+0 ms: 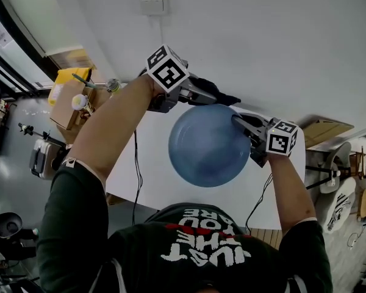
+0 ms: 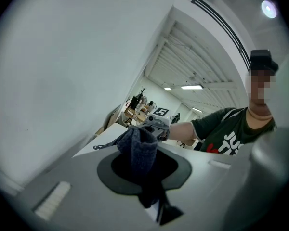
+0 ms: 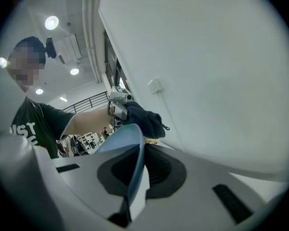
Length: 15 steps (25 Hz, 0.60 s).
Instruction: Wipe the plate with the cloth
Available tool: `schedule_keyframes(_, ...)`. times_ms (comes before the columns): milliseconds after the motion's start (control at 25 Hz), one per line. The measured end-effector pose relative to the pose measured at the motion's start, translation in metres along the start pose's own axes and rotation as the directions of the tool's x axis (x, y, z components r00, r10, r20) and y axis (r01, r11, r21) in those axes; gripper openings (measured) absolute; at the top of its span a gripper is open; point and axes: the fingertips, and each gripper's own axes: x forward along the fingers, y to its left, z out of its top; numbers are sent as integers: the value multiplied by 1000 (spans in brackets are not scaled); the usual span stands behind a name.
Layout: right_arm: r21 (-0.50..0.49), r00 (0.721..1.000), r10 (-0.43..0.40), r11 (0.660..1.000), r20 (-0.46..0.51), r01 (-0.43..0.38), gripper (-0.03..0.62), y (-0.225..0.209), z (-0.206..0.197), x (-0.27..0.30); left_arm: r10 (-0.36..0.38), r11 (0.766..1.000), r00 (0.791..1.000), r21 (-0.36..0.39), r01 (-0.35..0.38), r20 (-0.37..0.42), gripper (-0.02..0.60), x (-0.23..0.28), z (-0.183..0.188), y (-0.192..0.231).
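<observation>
A round blue plate [image 1: 207, 145] is held up over the white table [image 1: 147, 177], tilted toward the wall. My right gripper [image 1: 241, 122] is shut on its right rim; in the right gripper view the plate [image 3: 133, 153] runs edge-on between the jaws of my right gripper [image 3: 135, 177]. My left gripper [image 1: 222, 96] is shut on a dark blue-grey cloth [image 1: 224, 98] at the plate's far upper edge. In the left gripper view the cloth [image 2: 142, 150] bunches out of my left gripper [image 2: 145, 165]. From the right gripper view the cloth [image 3: 145, 119] hangs just beyond the plate's rim.
A cardboard box [image 1: 70, 99] with yellow items stands at the table's left end. A wall socket [image 1: 152, 5] sits on the white wall ahead. A black cable [image 1: 136, 176] hangs by the table's left edge. Chairs and clutter [image 1: 338, 188] stand at the right.
</observation>
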Motion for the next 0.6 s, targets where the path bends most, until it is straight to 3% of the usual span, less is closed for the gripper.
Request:
schedule_keyframes(120, 63, 996, -17, 998, 84, 11, 14, -10, 10, -10, 19, 1000, 996, -14, -18, 87, 51, -21, 9, 0)
schedule_keyframes(280, 136, 982, -49, 990, 184, 24, 14, -18, 22, -23, 49, 999, 976, -25, -45, 212, 51, -45, 20, -4)
schedule_keyframes(480, 212, 947, -108, 976, 304, 43, 14, -32, 36, -38, 78, 997, 928, -31, -72, 364, 51, -69, 31, -13)
schedule_keyframes(600, 285, 907, -175, 956, 383, 64, 14, -48, 43, -53, 109, 994, 891, -28, -108, 440, 51, -81, 34, -19)
